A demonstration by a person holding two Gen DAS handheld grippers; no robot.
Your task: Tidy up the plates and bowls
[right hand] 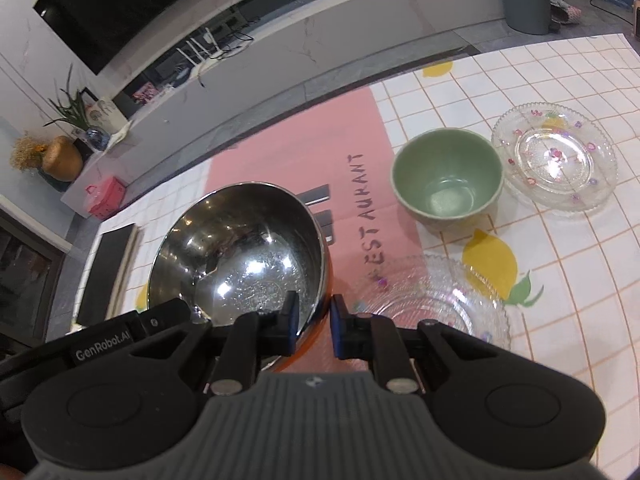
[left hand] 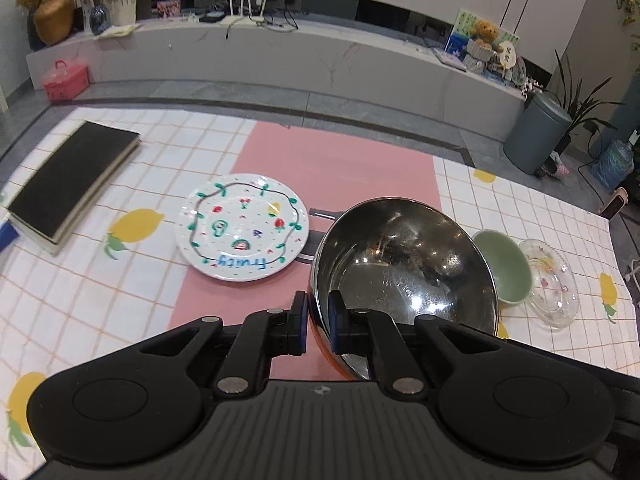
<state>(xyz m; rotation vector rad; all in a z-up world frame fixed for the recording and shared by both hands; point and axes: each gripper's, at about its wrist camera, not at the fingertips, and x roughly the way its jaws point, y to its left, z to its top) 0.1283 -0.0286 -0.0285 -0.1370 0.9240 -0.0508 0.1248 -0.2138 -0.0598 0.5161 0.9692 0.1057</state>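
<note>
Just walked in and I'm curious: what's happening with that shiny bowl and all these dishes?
A person is tidying dishes with two hand-held claws. Both the left claw and the right claw are clamped on the rim of the steel bowl, one at each side, and it sits tilted between them. On the lemon-print tablecloth wait a painted plate, a green bowl and two clear glass dishes, one beside the green bowl and one nearer.

A home living room: a long marble TV console (left hand: 280, 52) runs across the top, carrying a router (left hand: 244, 6), gold vase (left hand: 54, 18) and teddy bear (left hand: 486, 32), with a TV (right hand: 132, 4) at upper left.
</note>
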